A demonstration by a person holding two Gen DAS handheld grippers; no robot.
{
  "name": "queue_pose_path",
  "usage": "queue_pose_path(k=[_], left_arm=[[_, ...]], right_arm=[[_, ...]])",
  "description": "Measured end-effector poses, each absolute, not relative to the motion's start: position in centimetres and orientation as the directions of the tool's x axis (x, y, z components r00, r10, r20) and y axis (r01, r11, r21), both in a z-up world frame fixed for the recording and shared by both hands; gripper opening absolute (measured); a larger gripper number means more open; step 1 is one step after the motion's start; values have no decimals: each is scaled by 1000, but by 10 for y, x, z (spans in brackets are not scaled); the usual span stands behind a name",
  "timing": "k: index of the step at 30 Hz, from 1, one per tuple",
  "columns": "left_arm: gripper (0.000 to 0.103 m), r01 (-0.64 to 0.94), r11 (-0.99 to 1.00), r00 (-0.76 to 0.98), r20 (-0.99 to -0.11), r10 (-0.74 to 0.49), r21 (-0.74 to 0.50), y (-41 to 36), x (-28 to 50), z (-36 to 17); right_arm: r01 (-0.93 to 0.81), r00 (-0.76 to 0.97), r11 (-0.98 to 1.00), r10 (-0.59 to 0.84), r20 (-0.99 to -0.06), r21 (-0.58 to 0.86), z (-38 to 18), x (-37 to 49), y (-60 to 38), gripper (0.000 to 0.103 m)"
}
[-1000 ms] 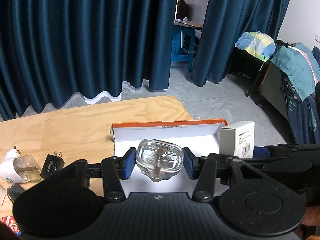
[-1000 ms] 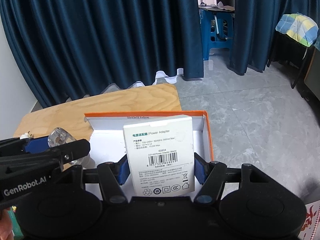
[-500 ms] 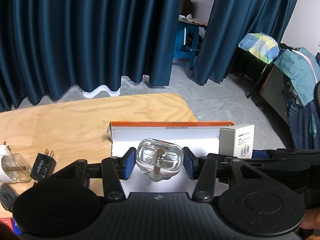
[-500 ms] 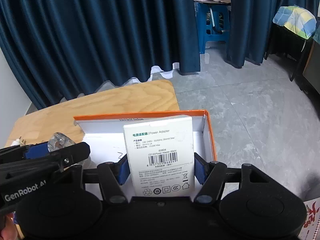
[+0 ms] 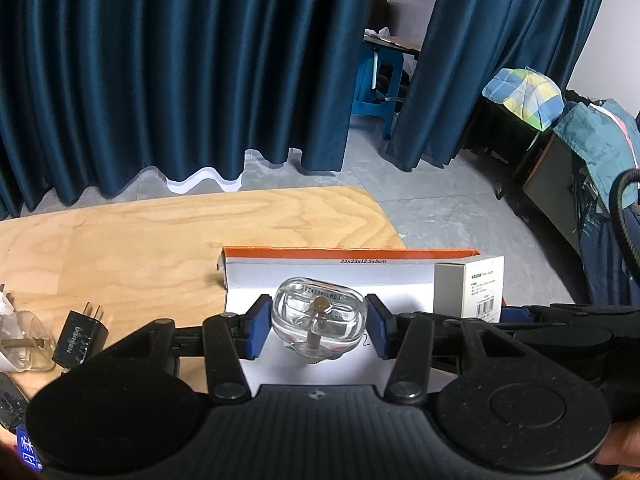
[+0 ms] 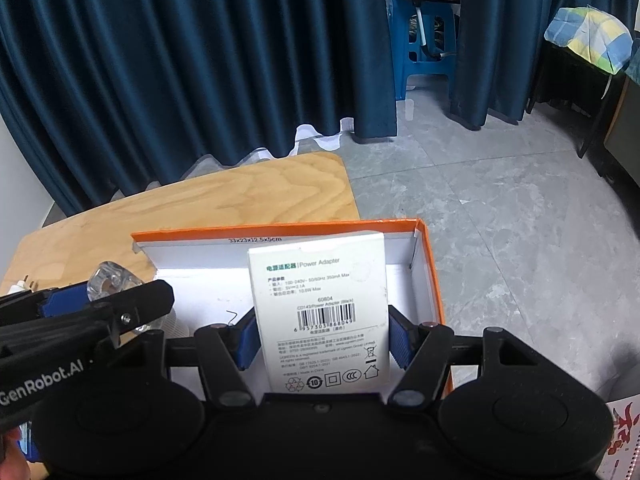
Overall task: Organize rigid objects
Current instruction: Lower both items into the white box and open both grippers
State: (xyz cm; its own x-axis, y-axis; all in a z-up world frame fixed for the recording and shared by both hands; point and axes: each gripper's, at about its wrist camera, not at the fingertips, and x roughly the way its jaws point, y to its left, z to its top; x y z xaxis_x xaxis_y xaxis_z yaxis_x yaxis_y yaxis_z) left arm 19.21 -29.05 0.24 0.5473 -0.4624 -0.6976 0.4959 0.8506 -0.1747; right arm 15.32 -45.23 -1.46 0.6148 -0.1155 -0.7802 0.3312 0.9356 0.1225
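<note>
orange box (image 6: 434,280) interior floor bare, open from above. left gripper (image 5: 318,320) and right gripper (image 6: 322,334) crowd side by side over it. black charger (image 5: 80,336) clutters wooden table (image 5: 160,232) left.

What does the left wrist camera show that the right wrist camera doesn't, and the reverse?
Only the left wrist view shows the black charger and a second clear bottle lying on the wooden table, outside the box.

Only the right wrist view shows the printed face of the white power adapter box with its barcode, and the tray's right orange wall.

Both show the orange-rimmed tray, the left gripper shut on the clear glass bottle, the right gripper shut on the adapter box, and the blue curtains.
</note>
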Motion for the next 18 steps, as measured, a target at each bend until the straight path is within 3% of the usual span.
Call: queue_pose_path(k=[18], left_arm=[[51,496,836,499,-710,-497,-237,-299,207,-4]], right_arm=[[353,633,927,-139,-762,125,-9,149,-460,74]])
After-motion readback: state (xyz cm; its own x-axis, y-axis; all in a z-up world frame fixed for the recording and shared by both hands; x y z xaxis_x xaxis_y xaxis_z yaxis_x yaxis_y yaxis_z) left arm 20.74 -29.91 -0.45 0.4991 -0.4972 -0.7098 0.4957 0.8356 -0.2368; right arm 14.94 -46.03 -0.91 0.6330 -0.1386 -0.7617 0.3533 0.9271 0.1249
